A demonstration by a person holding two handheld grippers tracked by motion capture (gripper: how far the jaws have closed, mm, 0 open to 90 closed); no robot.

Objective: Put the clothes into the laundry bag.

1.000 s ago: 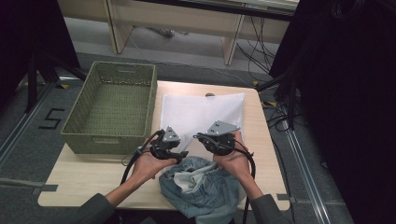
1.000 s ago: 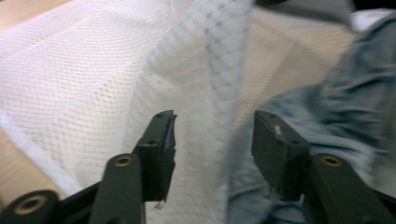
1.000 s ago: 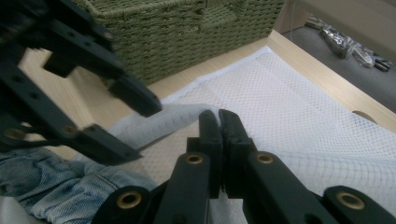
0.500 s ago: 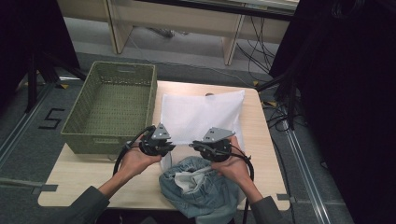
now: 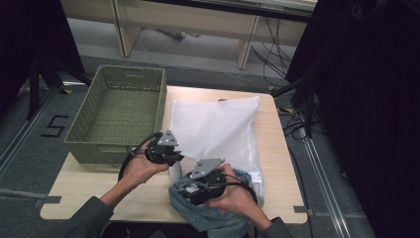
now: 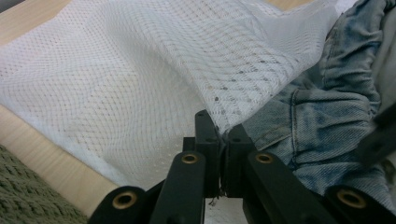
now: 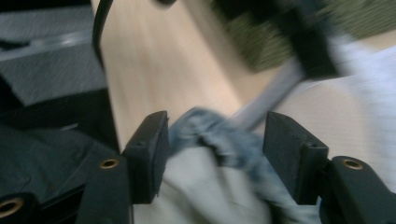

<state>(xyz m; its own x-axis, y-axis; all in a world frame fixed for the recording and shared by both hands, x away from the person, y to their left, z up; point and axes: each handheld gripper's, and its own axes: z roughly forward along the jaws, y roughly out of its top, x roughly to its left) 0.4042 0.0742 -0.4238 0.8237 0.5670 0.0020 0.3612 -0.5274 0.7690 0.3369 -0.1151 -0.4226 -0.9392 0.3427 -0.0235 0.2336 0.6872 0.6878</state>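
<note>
A white mesh bag (image 5: 218,131) lies flat on the wooden table (image 5: 99,186). My left gripper (image 5: 177,157) is shut on the bag's near edge; in the left gripper view the mesh (image 6: 140,84) is pinched between the jaws of that gripper (image 6: 222,131) and lifted a little. A crumpled blue denim garment (image 5: 218,215) sits at the table's front edge, next to the bag's mouth (image 6: 322,116). My right gripper (image 5: 181,191) hovers low over it and its jaws have just been opening. In the blurred right gripper view a fold of denim (image 7: 210,140) lies between the spread jaws (image 7: 212,130).
A green woven basket (image 5: 119,111) stands at the table's left side, close to my left hand. Its rim (image 6: 23,200) shows at the lower left of the left gripper view. Cables and dark equipment line the floor to the right.
The right gripper left the bag's edge and moved down and toward the front onto the denim, with its jaws spreading. The left gripper shifted slightly left and closed on the mesh.
</note>
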